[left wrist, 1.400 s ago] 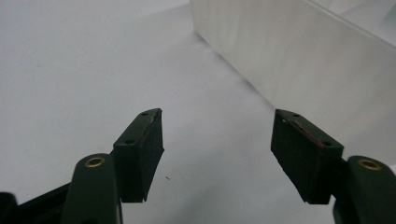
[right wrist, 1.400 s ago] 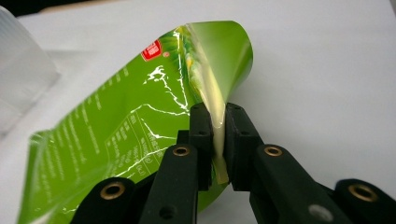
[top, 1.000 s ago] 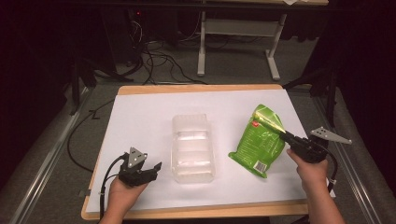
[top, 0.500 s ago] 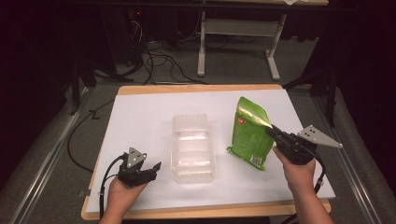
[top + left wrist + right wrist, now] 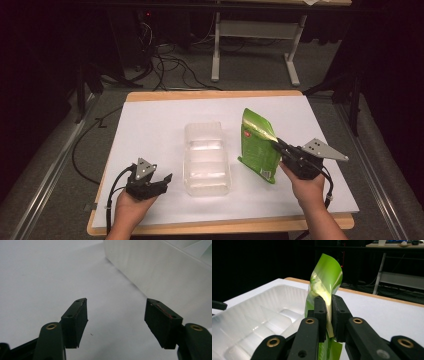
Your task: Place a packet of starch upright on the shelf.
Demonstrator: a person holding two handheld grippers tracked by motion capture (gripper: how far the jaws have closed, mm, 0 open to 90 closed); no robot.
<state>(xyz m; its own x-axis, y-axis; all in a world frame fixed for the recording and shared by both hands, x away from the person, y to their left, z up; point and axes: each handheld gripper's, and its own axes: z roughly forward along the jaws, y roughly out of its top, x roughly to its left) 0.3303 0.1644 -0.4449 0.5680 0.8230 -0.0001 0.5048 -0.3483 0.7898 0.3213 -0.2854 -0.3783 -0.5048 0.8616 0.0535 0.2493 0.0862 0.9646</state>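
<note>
The green bag was a glossy foil pouch, bright lime green with a small red mark near its top and a pale label patch at its lower corner. It stood raised on edge, its upper part curling over and catching a yellow glare. In the right gripper view the bag rose straight up out of the jaws, its film creased and twisted where it was pinched.

The right gripper had its jaws closed tight on the side edge of that bag, with only the thin film between the pads. From the gripper, the bag stretched forward and to its left, its lower corner touching the white table just ahead of the hand.

The clear plastic tray lay just beyond the bag on the gripper's left, close beside it; its ribbed hollow was visible in the right gripper view.

The left gripper rested low on the table with its jaws spread wide and nothing between them. The tray's wall stood ahead and to its right, near but apart from the pads.
</note>
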